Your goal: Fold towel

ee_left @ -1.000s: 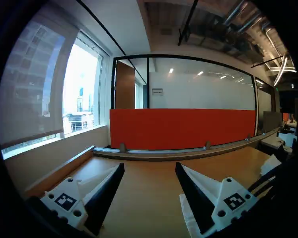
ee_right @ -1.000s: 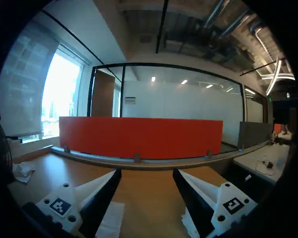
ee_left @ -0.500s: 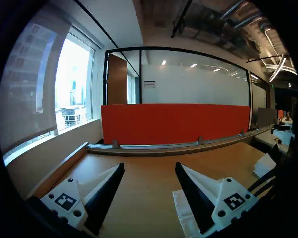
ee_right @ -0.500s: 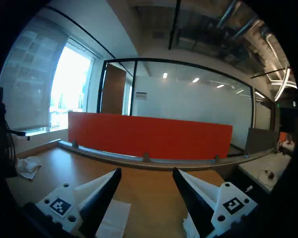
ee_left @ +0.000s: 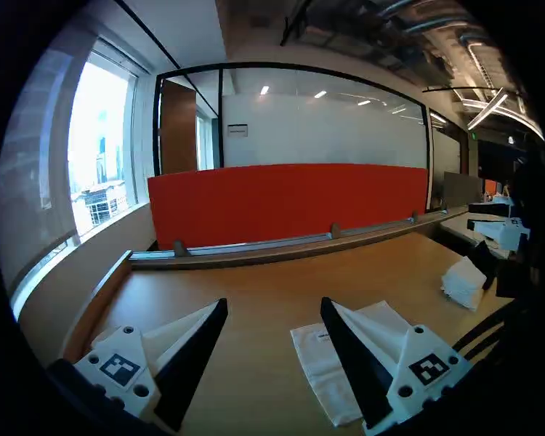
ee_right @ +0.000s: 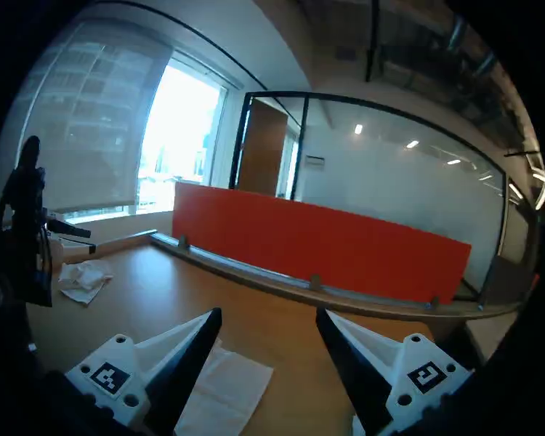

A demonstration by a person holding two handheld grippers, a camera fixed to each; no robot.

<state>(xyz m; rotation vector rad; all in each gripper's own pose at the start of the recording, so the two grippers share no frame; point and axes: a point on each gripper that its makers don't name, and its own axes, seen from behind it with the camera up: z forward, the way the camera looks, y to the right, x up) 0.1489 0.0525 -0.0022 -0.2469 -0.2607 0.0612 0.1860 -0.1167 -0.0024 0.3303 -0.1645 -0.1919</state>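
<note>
A white towel (ee_left: 316, 363) lies flat on the wooden table (ee_left: 258, 291) in the left gripper view, just right of centre, partly under my left gripper's right-hand finger. My left gripper (ee_left: 272, 303) is open above the table, nothing between its fingers. In the right gripper view the flat white towel (ee_right: 229, 381) lies low and just left of centre, its left part hidden by the left-hand finger. My right gripper (ee_right: 267, 313) is open too and holds nothing.
A small stack of white cloth (ee_left: 463, 282) sits at the table's right side. A crumpled white cloth (ee_right: 83, 280) lies at the left beside a dark stand (ee_right: 25, 218). An orange divider panel (ee_left: 287, 200) closes the table's far edge, with windows at the left.
Both views have dipped toward the table. The left gripper view swung so more of the flat towel shows; the right gripper view turned toward the window. Both grippers stayed open.
</note>
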